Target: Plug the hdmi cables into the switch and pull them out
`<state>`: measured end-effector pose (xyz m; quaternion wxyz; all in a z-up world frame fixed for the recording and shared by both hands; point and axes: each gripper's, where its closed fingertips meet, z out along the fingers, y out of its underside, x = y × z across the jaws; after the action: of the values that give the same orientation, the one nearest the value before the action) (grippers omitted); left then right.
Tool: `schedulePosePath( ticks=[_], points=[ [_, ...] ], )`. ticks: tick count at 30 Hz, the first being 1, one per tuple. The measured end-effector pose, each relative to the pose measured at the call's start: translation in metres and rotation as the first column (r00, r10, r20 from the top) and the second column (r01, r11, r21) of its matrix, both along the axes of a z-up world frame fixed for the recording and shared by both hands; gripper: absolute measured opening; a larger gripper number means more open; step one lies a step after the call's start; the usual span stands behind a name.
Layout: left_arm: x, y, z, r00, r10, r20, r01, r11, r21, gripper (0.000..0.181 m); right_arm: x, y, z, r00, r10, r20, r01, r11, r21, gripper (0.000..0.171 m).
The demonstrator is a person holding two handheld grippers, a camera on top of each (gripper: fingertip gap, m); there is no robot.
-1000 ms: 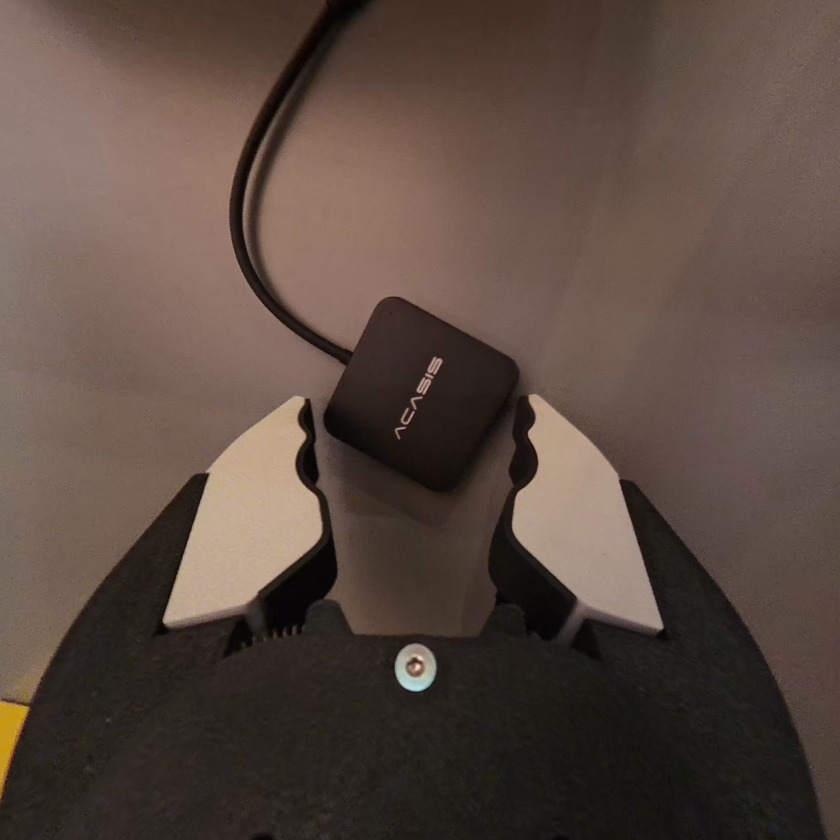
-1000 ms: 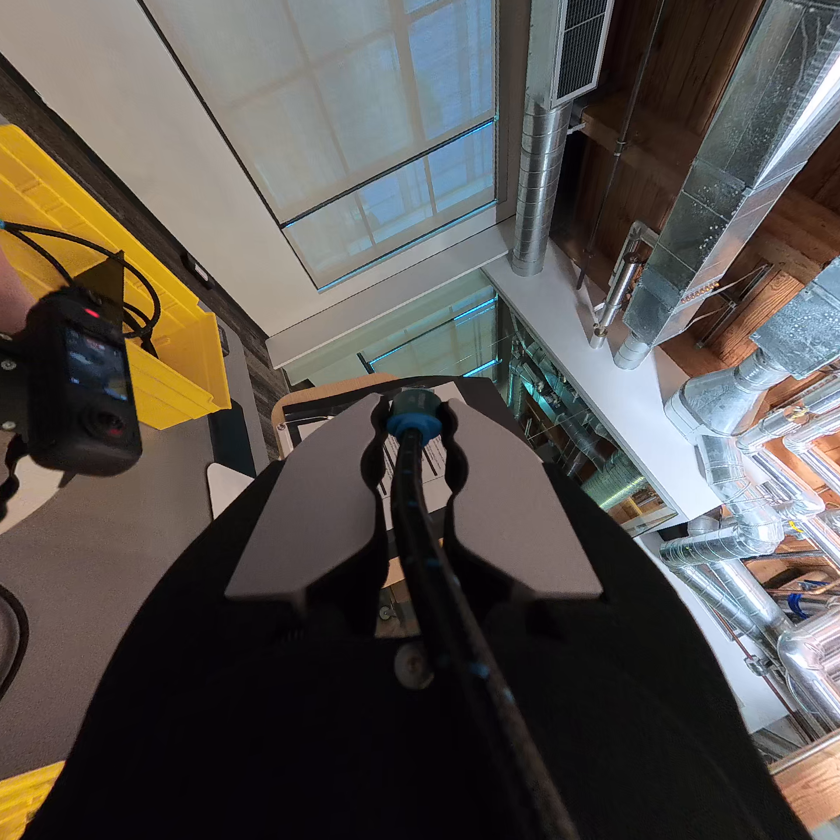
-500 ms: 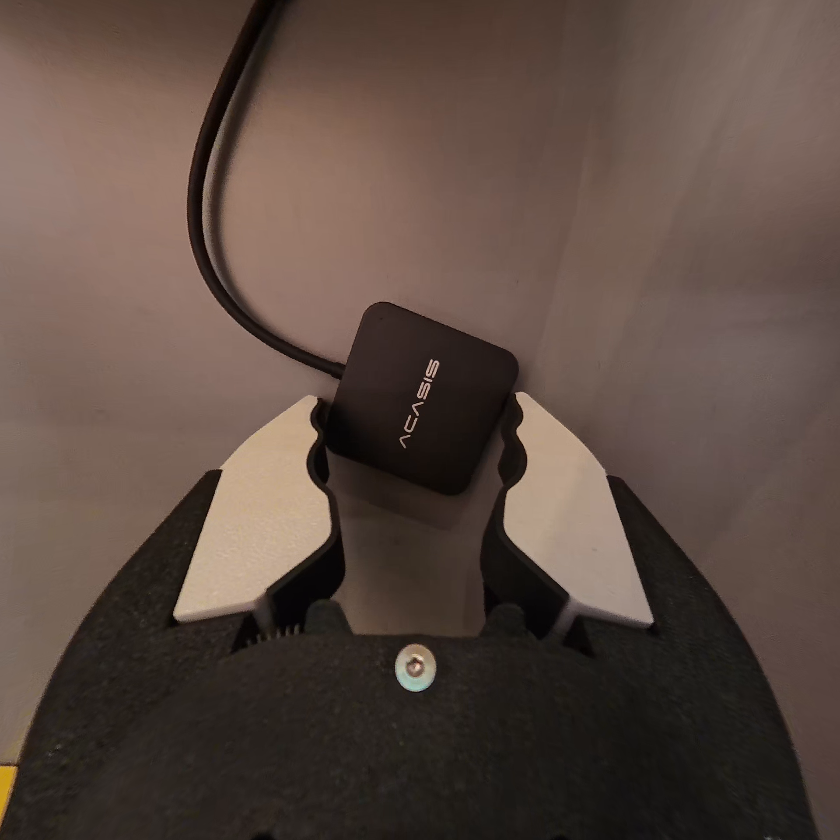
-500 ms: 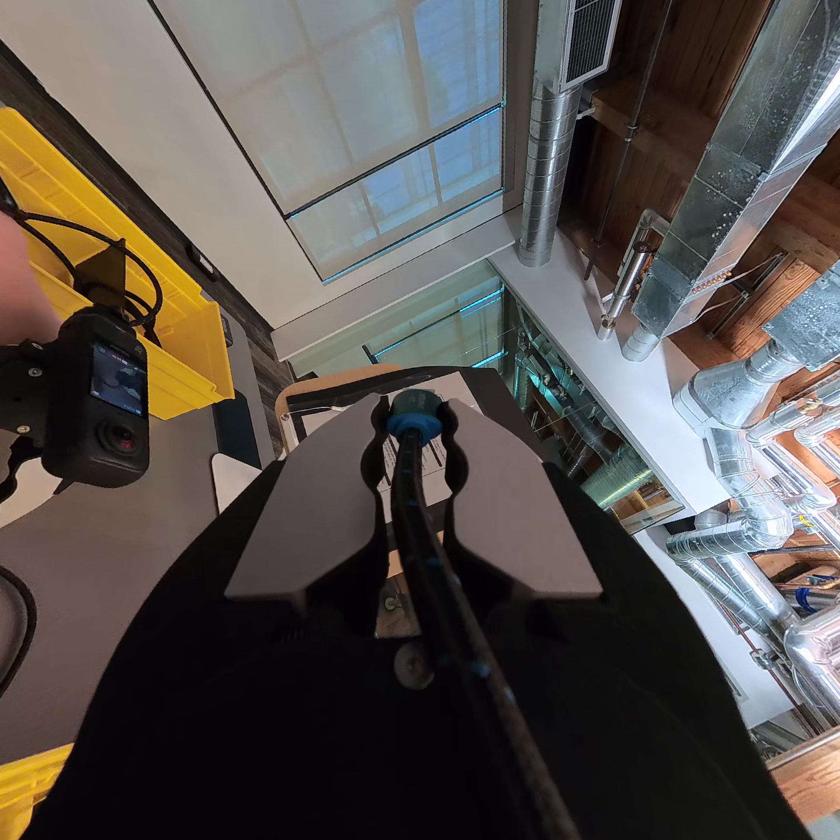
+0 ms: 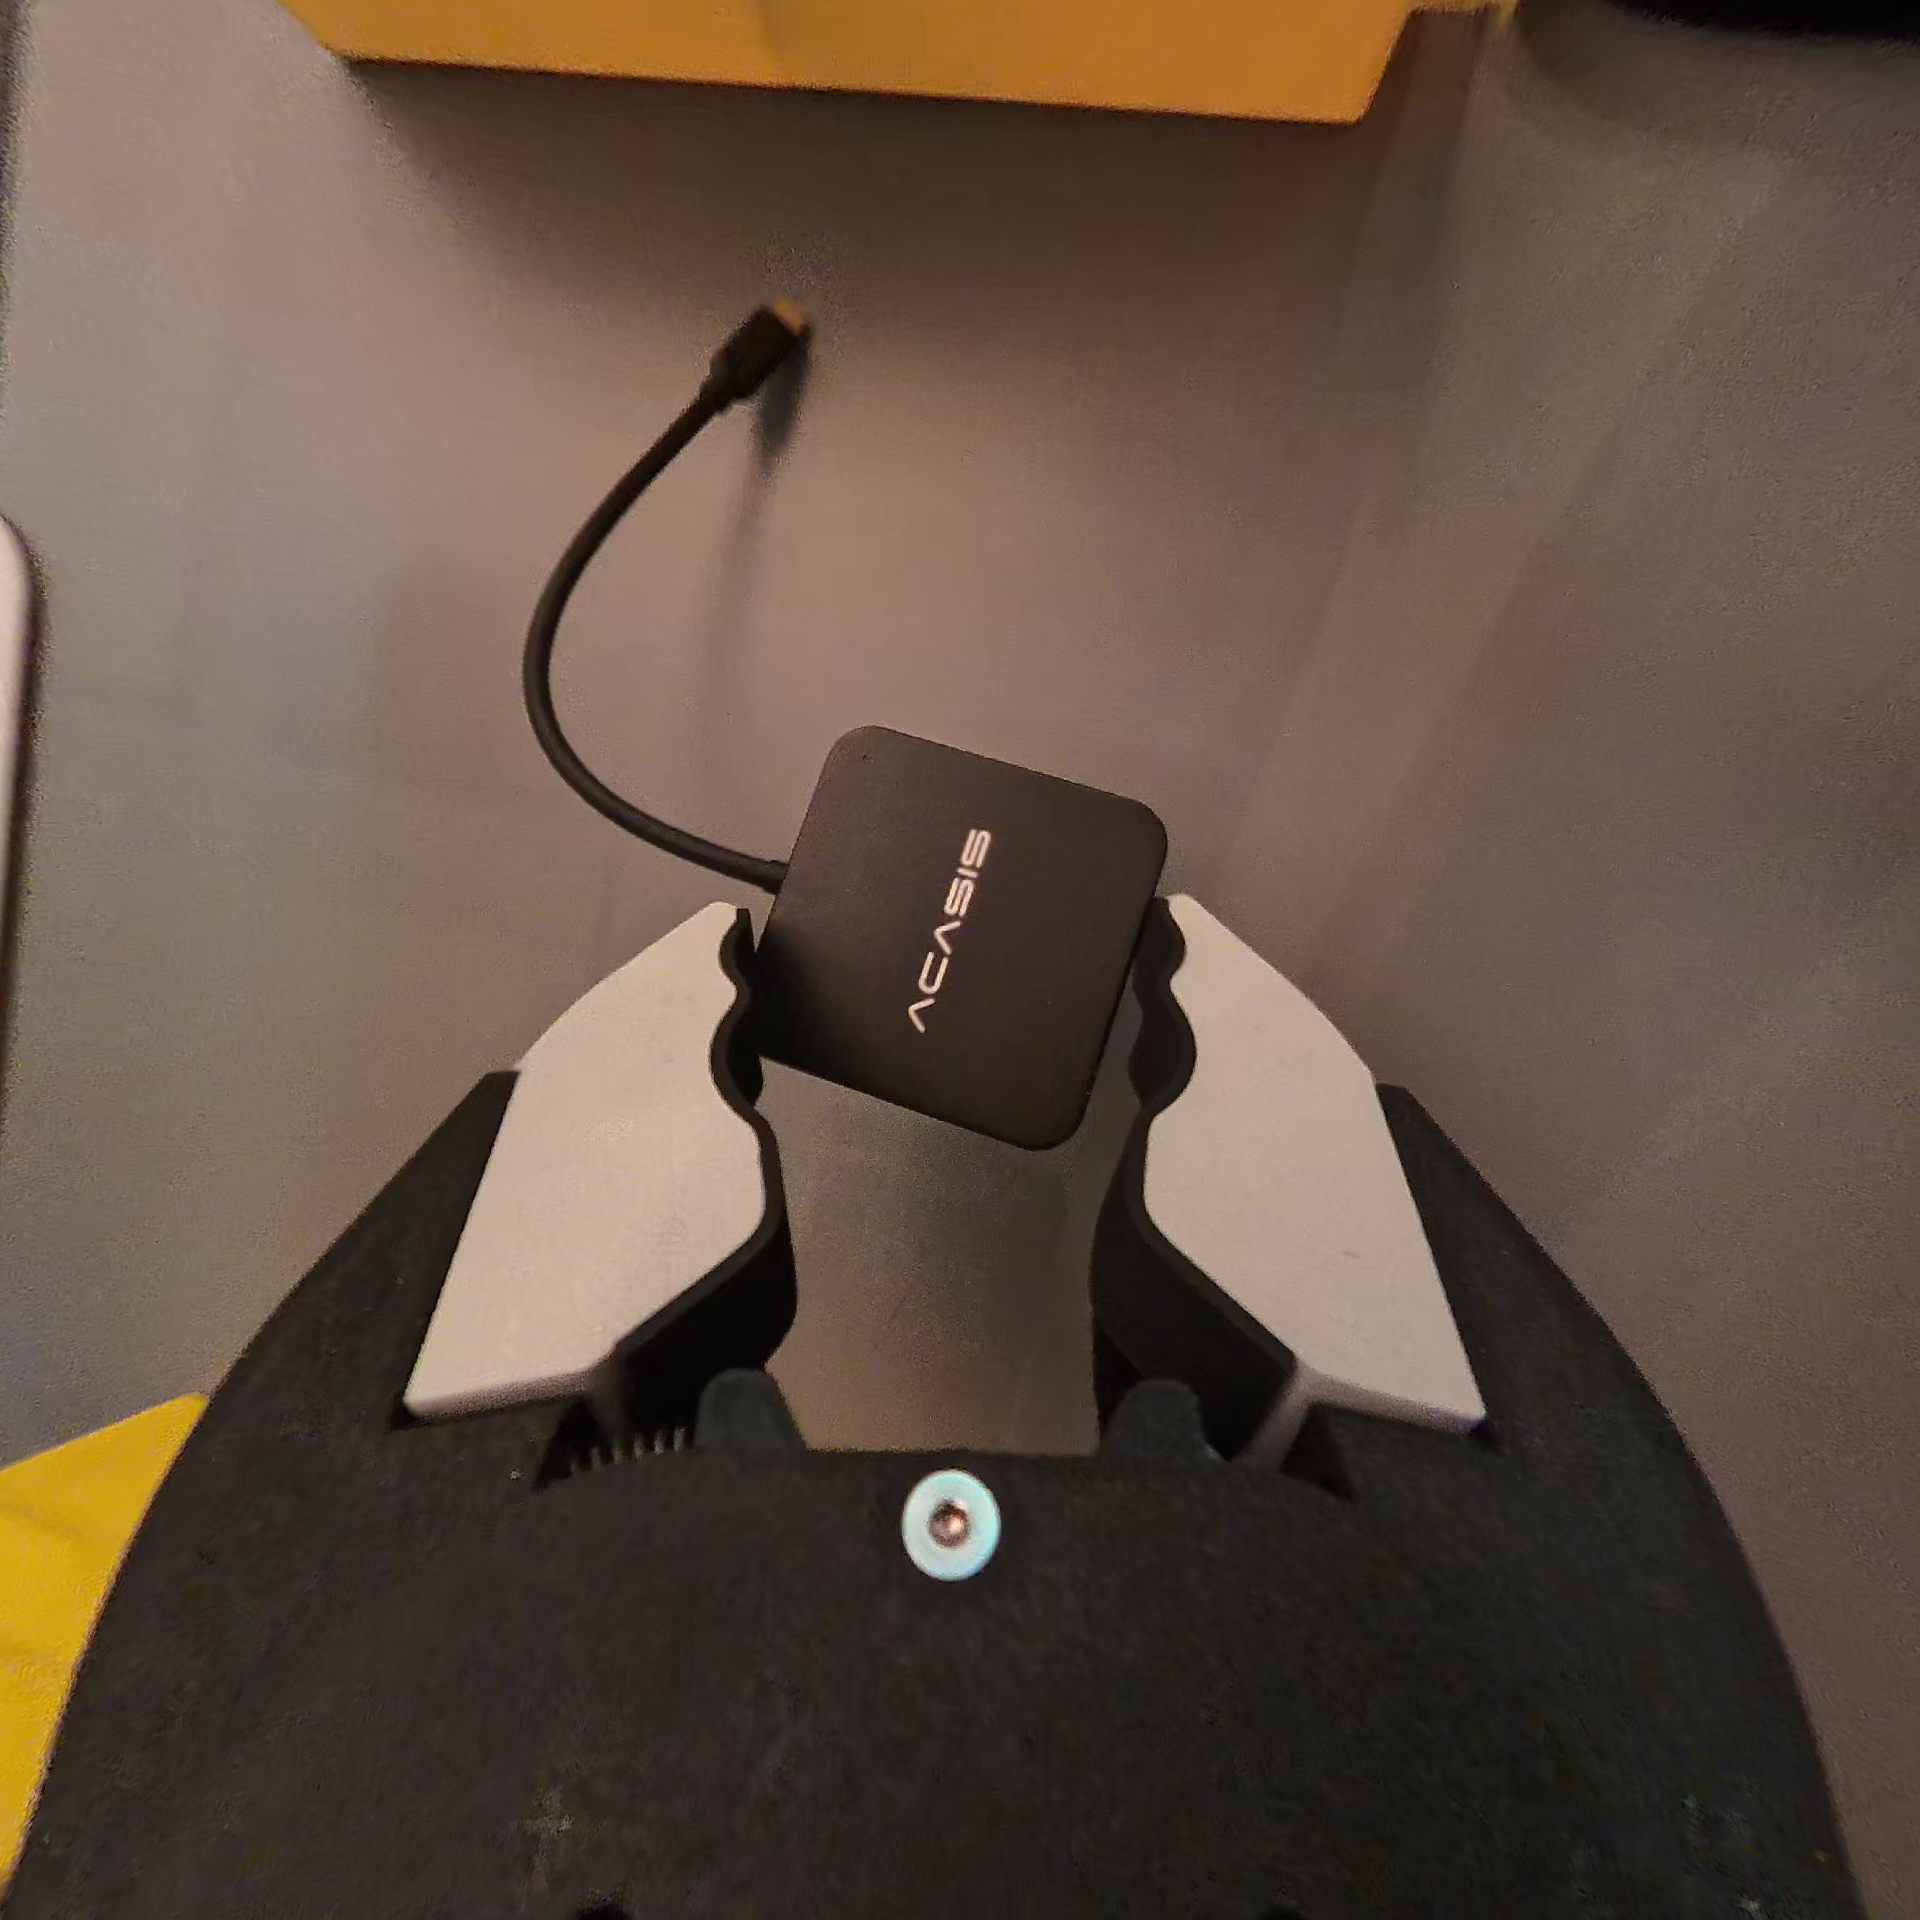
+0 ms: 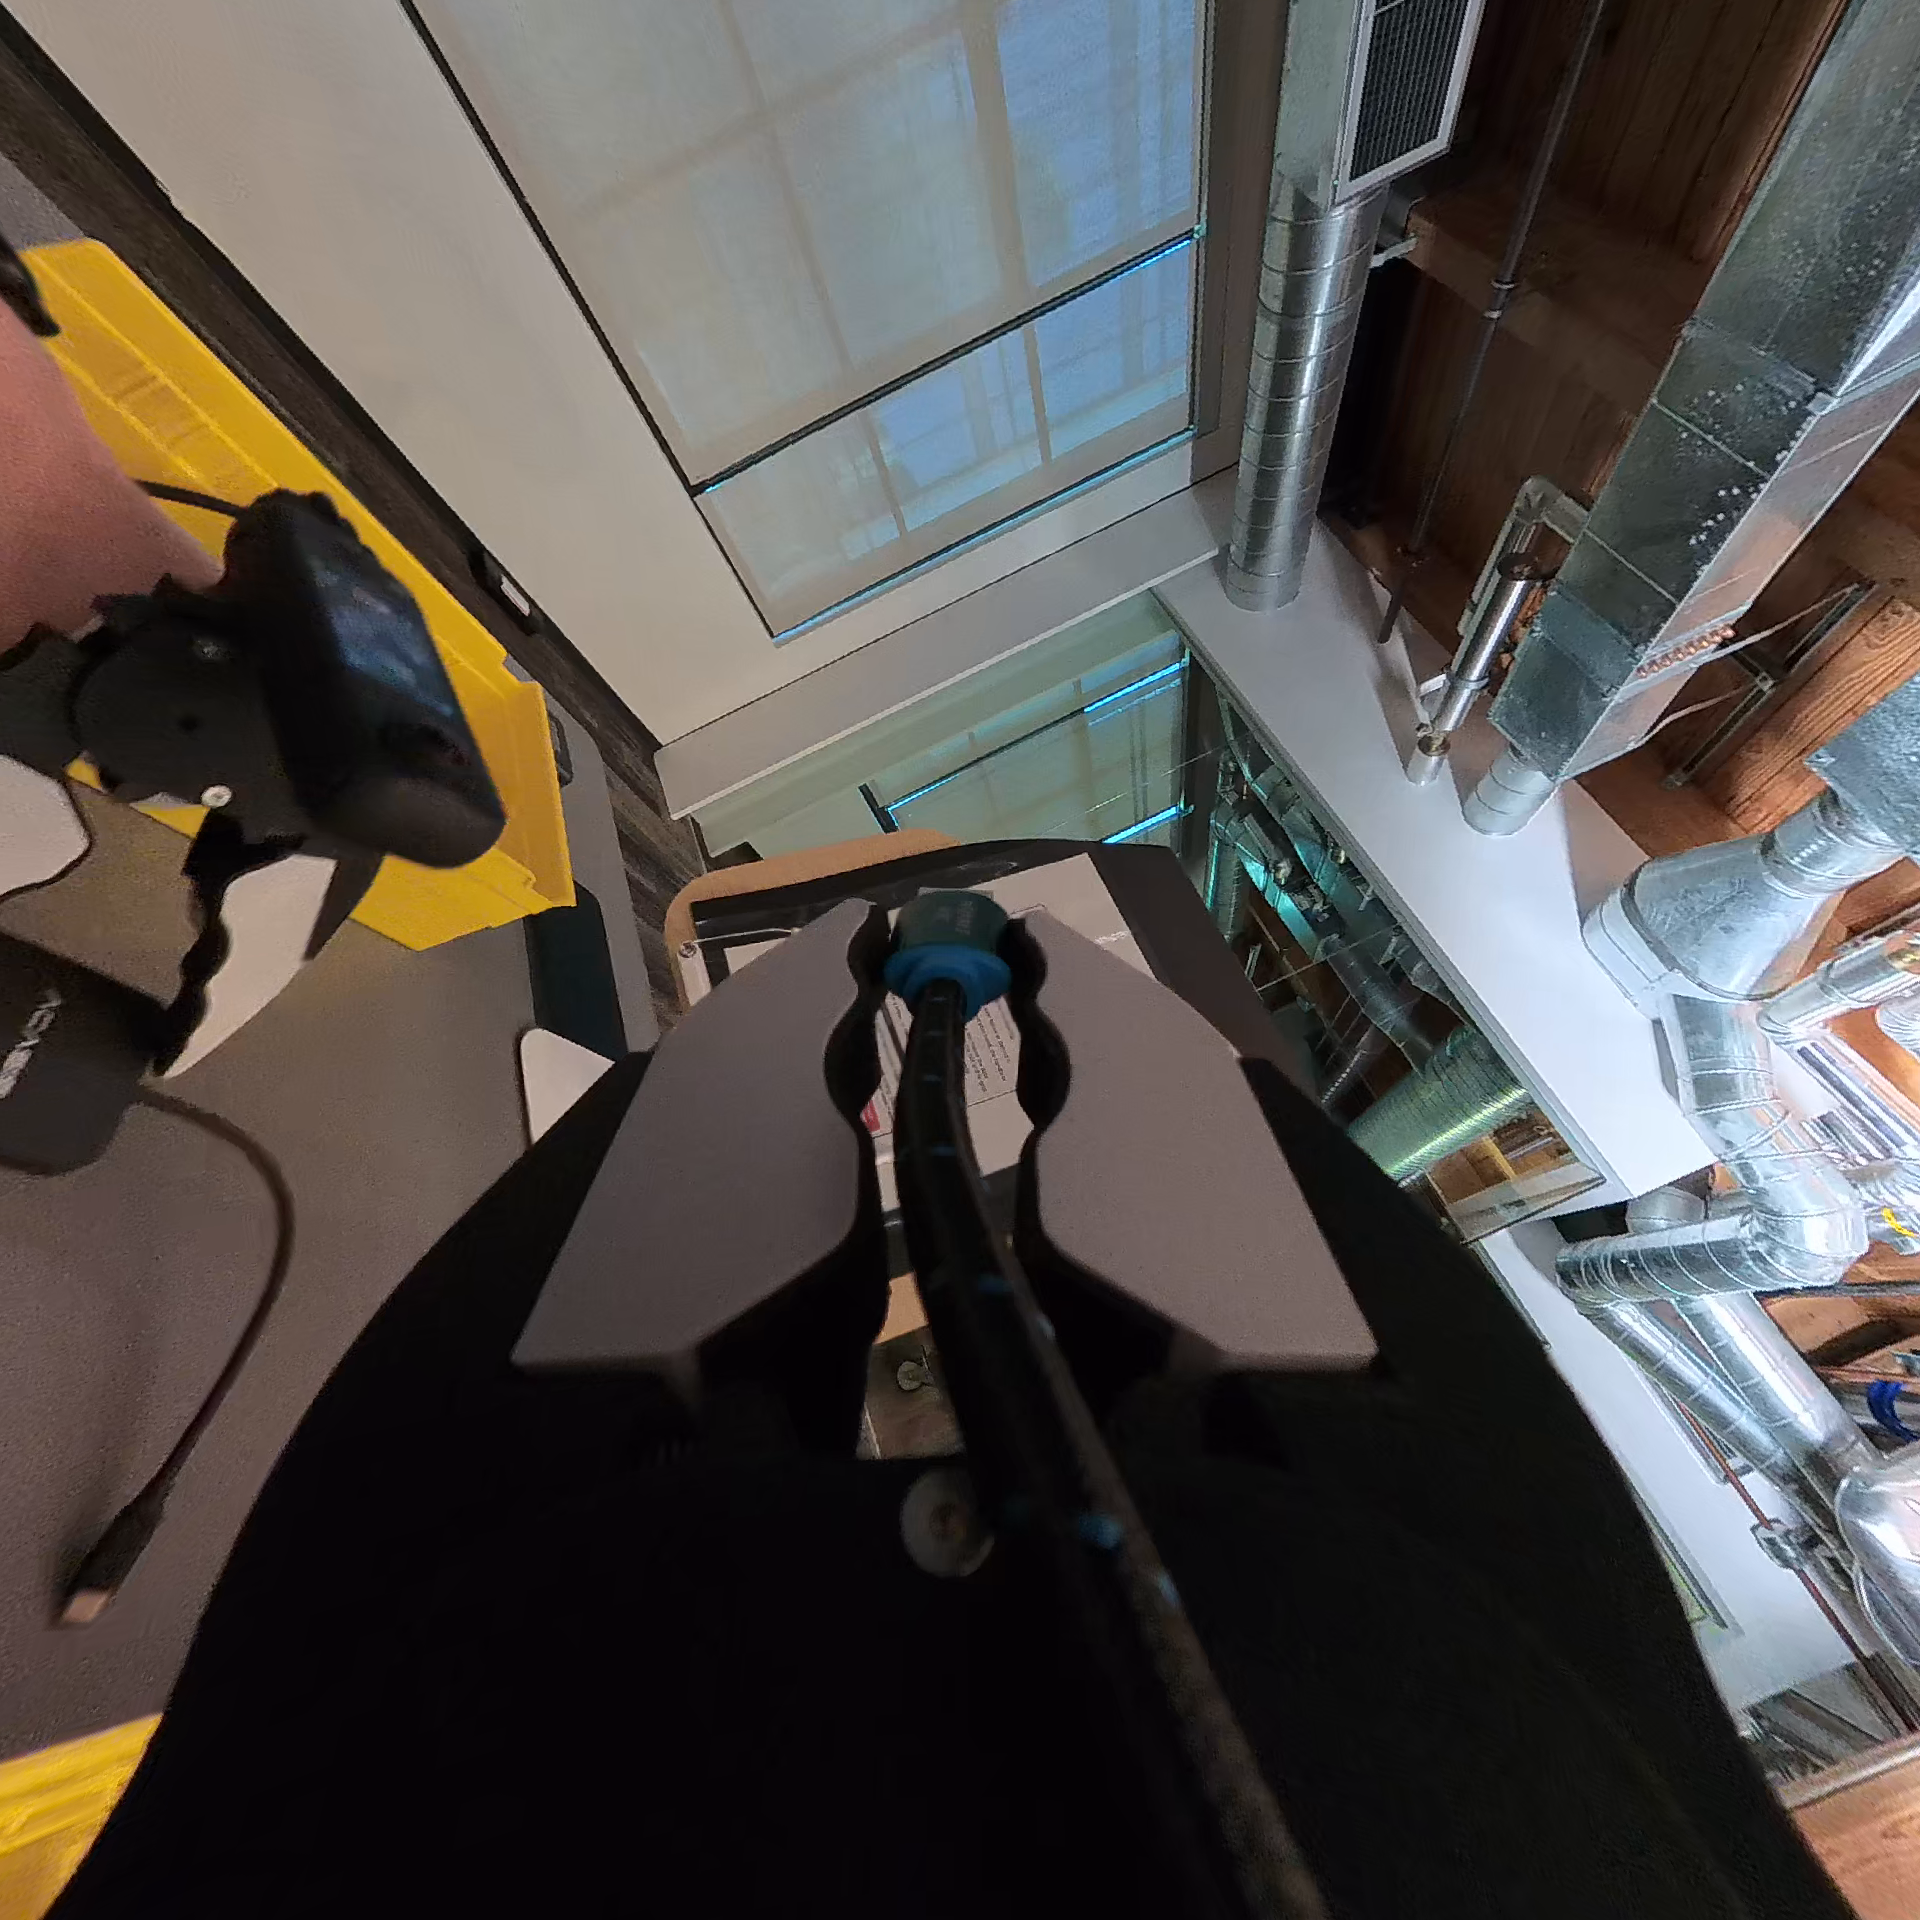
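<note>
the left gripper (image 5: 951, 935) is clenched on the black square switch (image 5: 961, 935), its two fingers pressed against opposite edges, the switch tilted above the grey counter (image 5: 1455, 623). the switch's short black lead (image 5: 582, 675) curls up and away, its small plug (image 5: 764, 348) hanging free. a yellow bin (image 5: 831, 52) sits at the far edge. the right gripper (image 6: 940, 966) is tilted up toward the ceiling ducts (image 6: 1714, 312) and grasps the hdmi cable (image 6: 956, 1143) just behind its blue-collared connector (image 6: 945, 935), well apart from the switch.
</note>
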<state>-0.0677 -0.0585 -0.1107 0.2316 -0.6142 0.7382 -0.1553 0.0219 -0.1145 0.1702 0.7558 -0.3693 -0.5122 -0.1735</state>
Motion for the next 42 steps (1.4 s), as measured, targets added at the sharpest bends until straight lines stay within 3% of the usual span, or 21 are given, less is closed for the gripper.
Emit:
schedulePosePath(
  ticks=[7, 8, 9, 11, 16, 18, 22, 24, 30, 37, 42],
  points=[
    [-0.018, 0.012, 0.045, 0.992, 0.038, 0.12, -0.048, 0.995, 0.081, 0.065, -0.016, 0.006, -0.012, 0.999, 0.009, 0.046, -0.008, 1.0, -0.021, 0.022],
    [-0.019, 0.007, 0.054, 0.989, 0.01, 0.149, -0.022, 0.997, 0.077, 0.017, -0.018, 0.007, -0.013, 0.999, 0.011, 0.051, -0.01, 1.0, -0.023, 0.022],
    [-0.017, 0.01, 0.07, 0.972, 0.011, 0.234, -0.04, 0.992, 0.12, 0.0, -0.02, 0.007, -0.015, 0.998, 0.015, 0.055, -0.013, 1.0, -0.028, 0.022],
    [-0.019, 0.012, 0.095, 0.941, -0.012, 0.338, -0.045, 0.986, 0.158, 0.0, -0.024, 0.009, -0.018, 0.998, 0.02, 0.065, -0.018, 0.999, -0.035, 0.022],
    [-0.036, 0.014, 0.099, 0.931, 0.082, 0.355, -0.084, 0.996, -0.011, 0.0, -0.025, 0.012, -0.024, 0.996, 0.004, 0.095, 0.0, 0.999, -0.044, 0.022],
    [-0.046, 0.022, 0.09, 0.936, 0.17, 0.308, -0.173, 0.985, -0.019, 0.013, -0.025, 0.011, -0.023, 0.996, 0.01, 0.087, -0.006, 0.999, -0.048, 0.022],
    [-0.069, 0.024, 0.046, 0.924, 0.37, 0.091, -0.368, 0.929, -0.036, 0.02, -0.023, 0.008, -0.02, 0.997, 0.014, 0.081, -0.01, 0.999, -0.042, 0.022],
    [-0.081, 0.022, 0.021, 0.879, 0.475, -0.027, -0.475, 0.88, 0.007, 0.021, -0.023, 0.008, -0.02, 0.997, 0.014, 0.082, -0.01, 0.999, -0.041, 0.022],
    [-0.092, 0.018, -0.025, 0.673, 0.697, -0.246, -0.708, 0.704, 0.056, 0.074, -0.025, 0.007, -0.021, 0.995, 0.007, 0.099, -0.003, 0.999, -0.04, 0.022],
    [-0.101, 0.028, -0.042, 0.524, 0.788, -0.323, -0.812, 0.577, 0.091, 0.082, -0.024, 0.0, -0.017, 0.996, 0.016, 0.093, -0.013, 1.0, -0.028, 0.023],
    [-0.098, 0.02, -0.046, 0.528, 0.769, -0.36, -0.809, 0.584, 0.061, 0.083, -0.021, -0.001, -0.014, 0.996, 0.016, 0.086, -0.014, 1.0, -0.022, 0.022]
  ],
)
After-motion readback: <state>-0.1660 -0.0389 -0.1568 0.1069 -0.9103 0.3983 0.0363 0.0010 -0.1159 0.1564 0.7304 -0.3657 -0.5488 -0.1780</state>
